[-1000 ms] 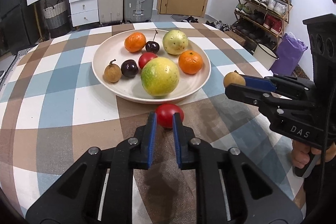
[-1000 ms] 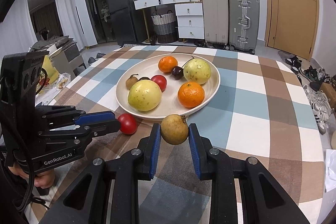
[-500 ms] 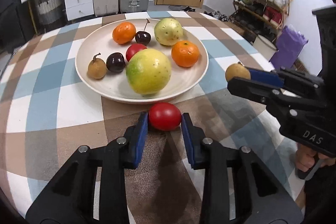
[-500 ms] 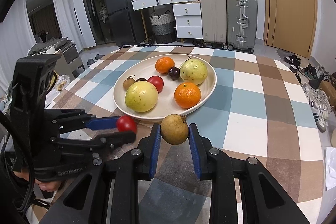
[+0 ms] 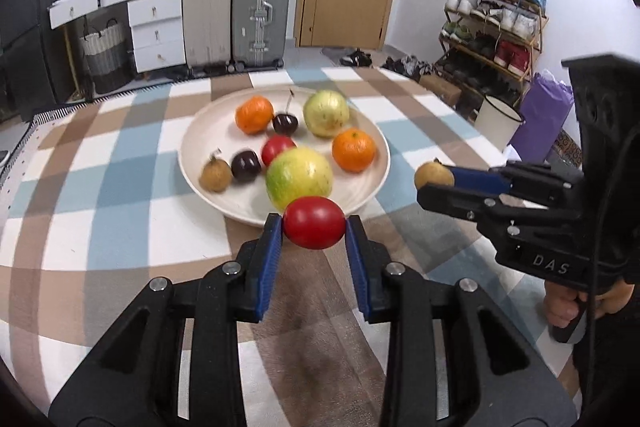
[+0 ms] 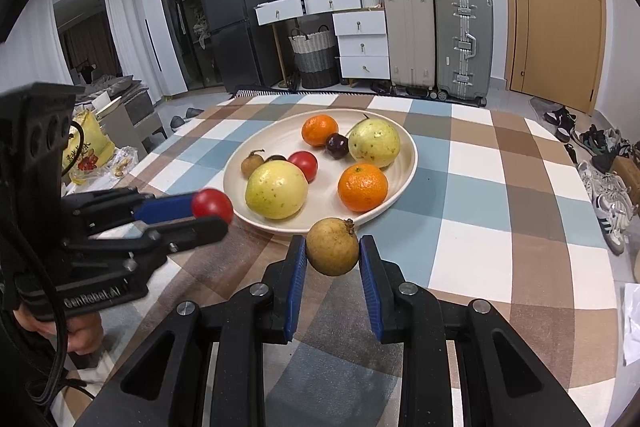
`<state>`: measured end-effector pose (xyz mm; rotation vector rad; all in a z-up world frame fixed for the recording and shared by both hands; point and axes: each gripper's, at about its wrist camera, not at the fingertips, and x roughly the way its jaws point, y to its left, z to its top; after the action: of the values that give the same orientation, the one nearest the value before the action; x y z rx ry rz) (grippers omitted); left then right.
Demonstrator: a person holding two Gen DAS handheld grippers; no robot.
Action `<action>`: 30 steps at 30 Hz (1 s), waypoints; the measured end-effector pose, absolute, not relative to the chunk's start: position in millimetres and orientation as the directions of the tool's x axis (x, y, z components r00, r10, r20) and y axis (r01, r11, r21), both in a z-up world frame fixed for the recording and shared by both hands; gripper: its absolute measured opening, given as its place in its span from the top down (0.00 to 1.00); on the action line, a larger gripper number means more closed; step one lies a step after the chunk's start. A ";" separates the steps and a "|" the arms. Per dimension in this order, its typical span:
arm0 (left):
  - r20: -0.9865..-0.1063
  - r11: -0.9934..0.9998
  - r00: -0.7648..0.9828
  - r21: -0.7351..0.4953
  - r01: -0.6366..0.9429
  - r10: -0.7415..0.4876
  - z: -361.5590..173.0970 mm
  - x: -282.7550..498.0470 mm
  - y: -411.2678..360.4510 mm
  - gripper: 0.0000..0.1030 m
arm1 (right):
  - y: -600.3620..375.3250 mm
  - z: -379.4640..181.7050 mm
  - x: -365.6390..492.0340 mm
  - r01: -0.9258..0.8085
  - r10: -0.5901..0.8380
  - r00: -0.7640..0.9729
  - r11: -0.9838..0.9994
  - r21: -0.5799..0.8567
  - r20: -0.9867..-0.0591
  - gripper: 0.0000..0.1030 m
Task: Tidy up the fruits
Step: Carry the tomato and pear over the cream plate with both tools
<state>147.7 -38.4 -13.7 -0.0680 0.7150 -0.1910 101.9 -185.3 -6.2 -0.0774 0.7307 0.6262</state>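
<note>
My left gripper point(image 5: 314, 227) is shut on a small red fruit point(image 5: 314, 222) and holds it just above the checked tablecloth, in front of the cream plate point(image 5: 188, 163). In the right wrist view this gripper point(image 6: 210, 217) and its red fruit point(image 6: 212, 205) hang left of the plate point(image 6: 412, 163). My right gripper point(image 6: 333, 251) is shut on a round brown fruit point(image 6: 332, 247) near the plate's front rim. The left wrist view shows that brown fruit point(image 5: 432, 175) to the plate's right. The plate holds two oranges, two big yellow-green fruits, dark cherries, a red fruit and a brown one.
The checked table point(image 5: 100, 211) runs wide around the plate. A white bucket point(image 5: 498, 121), a purple bag point(image 5: 540, 119) and a shoe rack point(image 5: 492, 27) stand beyond its right edge. Suitcases point(image 6: 440, 39) and white drawers point(image 6: 360, 43) line the far wall.
The left jaws widened around the red fruit, closed on it, and lifted it off the cloth toward the plate's rim. The right gripper kept still with the brown fruit.
</note>
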 end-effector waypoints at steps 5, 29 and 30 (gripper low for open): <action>-0.623 0.982 0.759 -0.130 0.139 -0.190 5.0 143.4 -24.6 0.72 | -186.2 3.4 102.5 -0.564 0.526 0.575 0.810 0.163 -0.627 0.74; -0.597 0.988 0.788 -0.111 0.104 -0.151 39.1 194.4 1.0 0.72 | -146.7 36.7 161.8 -0.620 0.566 0.545 0.769 0.157 -0.619 0.74; -0.600 0.988 0.785 -0.114 0.105 -0.153 36.6 198.8 -0.1 0.72 | -144.9 34.7 165.5 -0.623 0.565 0.539 0.766 0.155 -0.625 0.74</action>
<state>198.8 -0.1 36.6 -0.0758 0.6532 -0.1389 165.5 -144.9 34.7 -0.0896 0.7091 0.7075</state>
